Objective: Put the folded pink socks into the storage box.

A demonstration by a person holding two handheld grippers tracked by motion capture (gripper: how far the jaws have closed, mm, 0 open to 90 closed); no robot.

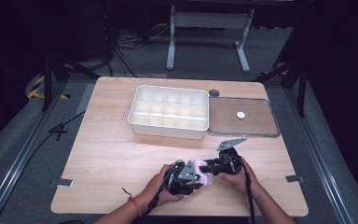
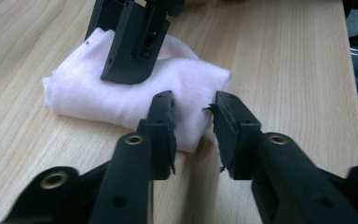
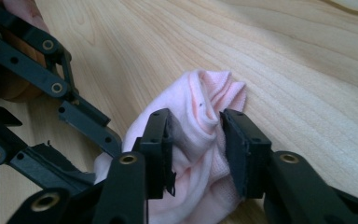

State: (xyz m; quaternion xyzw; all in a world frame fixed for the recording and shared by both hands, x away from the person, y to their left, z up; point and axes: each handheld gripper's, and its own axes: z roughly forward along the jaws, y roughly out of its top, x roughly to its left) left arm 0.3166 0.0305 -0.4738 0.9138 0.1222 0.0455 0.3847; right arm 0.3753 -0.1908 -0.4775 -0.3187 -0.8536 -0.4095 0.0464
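- I have the pink cloth (image 1: 204,173) lying bunched on the table (image 1: 107,154), squeezed between my two grippers near the table's front edge.
- My right gripper (image 3: 196,140) has its jaws narrowed onto a raised fold of the cloth (image 3: 205,121); the pads press it from both sides, so I judge that end held.
- My left gripper (image 2: 193,126) stands at a middling gap with a corner of the cloth (image 2: 121,88) just ahead of its tips and partly between them; it is not yet pinched there.
- In the left gripper view, the right gripper's jaws (image 2: 133,44) bear down on the far part of the cloth.
- I judge the work, folding or gathering the cloth, to be midway: it is already doubled over, but loose and uneven.
- Far beyond both grippers sits a white compartment tray (image 1: 168,111), with nothing visible in its cells, and beside it a clear flat lid (image 1: 242,116) with a small white disc (image 1: 240,114) on it.
- The table is pale wood grain; around it are dark curtains, grey floor, cables and a metal stand (image 1: 209,28).
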